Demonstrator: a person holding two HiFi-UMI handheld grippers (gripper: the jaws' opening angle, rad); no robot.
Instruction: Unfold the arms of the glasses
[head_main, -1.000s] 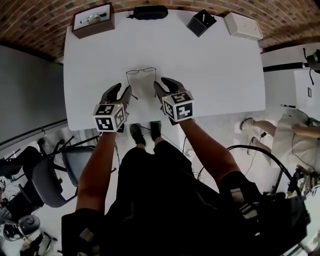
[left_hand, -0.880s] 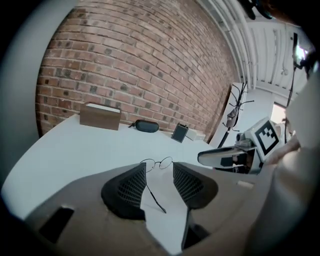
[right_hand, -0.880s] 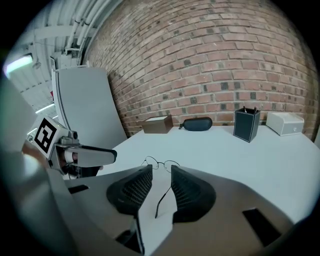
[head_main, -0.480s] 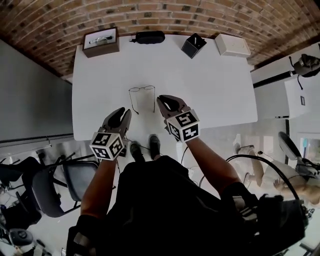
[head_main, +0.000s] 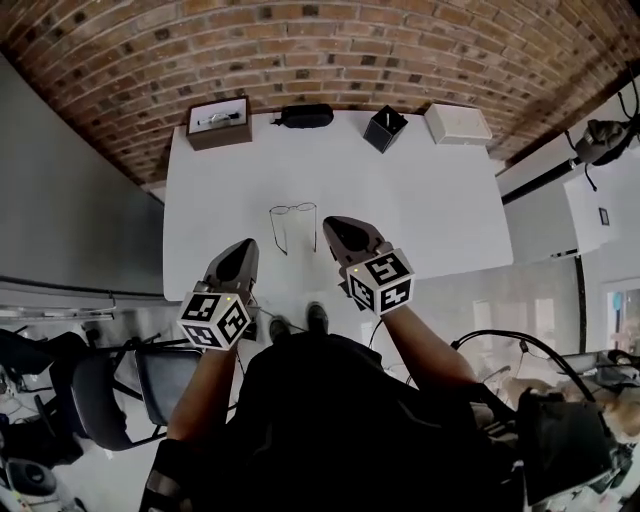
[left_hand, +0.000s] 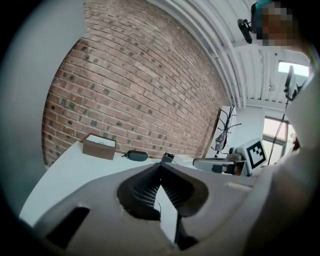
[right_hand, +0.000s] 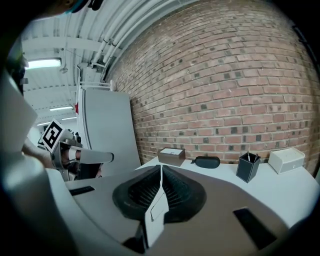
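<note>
Between both tongs' tips, touching neither: glasses (head_main: 293, 226), thin wire frame, rounded lenses, both arms swung out toward person, flat on smooth white table (head_main: 430, 200). Left tongs (head_main: 246, 245) clenched, jaws just been closing, dark ribbed pads (left_hand: 142, 187) meeting, nothing between. Right tongs (head_main: 329, 222) likewise clamped together, empty, just been closing. Both side by side over table's near edge, tilted slightly down toward brick wall (head_main: 330, 50); bare forearms stretched forward. Well beyond tongs, along far edge: brown box (head_main: 219, 122), black oval case (head_main: 305, 115), square black pen cup (head_main: 385, 128), white box (head_main: 457, 124).
</note>
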